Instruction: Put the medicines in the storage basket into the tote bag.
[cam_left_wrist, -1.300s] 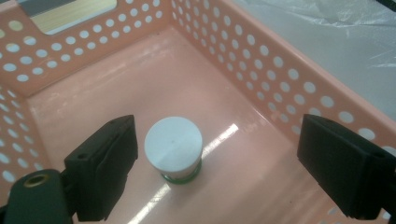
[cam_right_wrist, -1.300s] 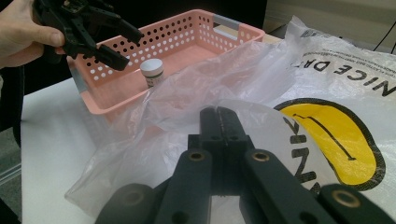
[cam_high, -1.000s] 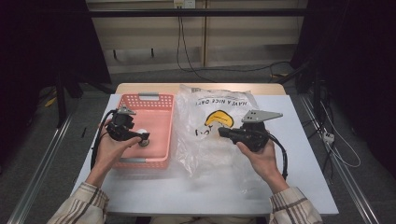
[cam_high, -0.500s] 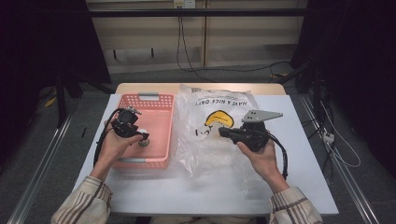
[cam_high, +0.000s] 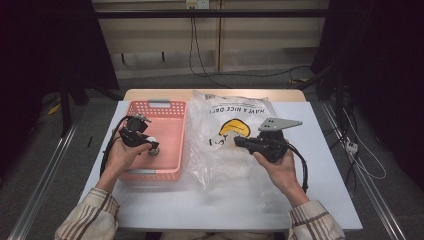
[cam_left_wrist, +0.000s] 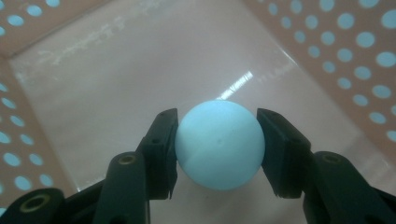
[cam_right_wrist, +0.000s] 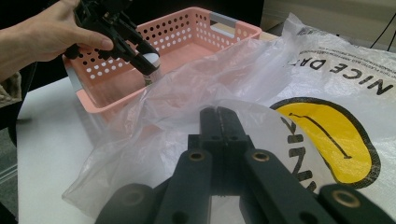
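The pale blue ball (cam_left_wrist: 219, 144) sits low inside the pink basket (cam_high: 172, 107), close to the basket's floor and toward the basket wall nearest the person, and it lies squarely between the two black jaws of the left gripper (cam_left_wrist: 218, 151). Those jaws have just been closing, and both pads now appear to touch the ball's sides, one on each flank, so the claw pinches the ball across its middle. Being round, the ball has no long axis to line up with; what matters is that the jaws point down into the basket, so the way out is most likely straight up past the basket's rim. Beside the basket, on the side away from the left hand (cam_high: 120, 157), lies the clear plastic bag (cam_high: 235, 145) with its yellow smiley print, its crumpled edge touching the basket's wall. The right gripper (cam_high: 239, 141) rests over that bag with its jaws pressed together, seemingly nipping a fold of the film. The left gripper is plainly the nearer one to the ball.
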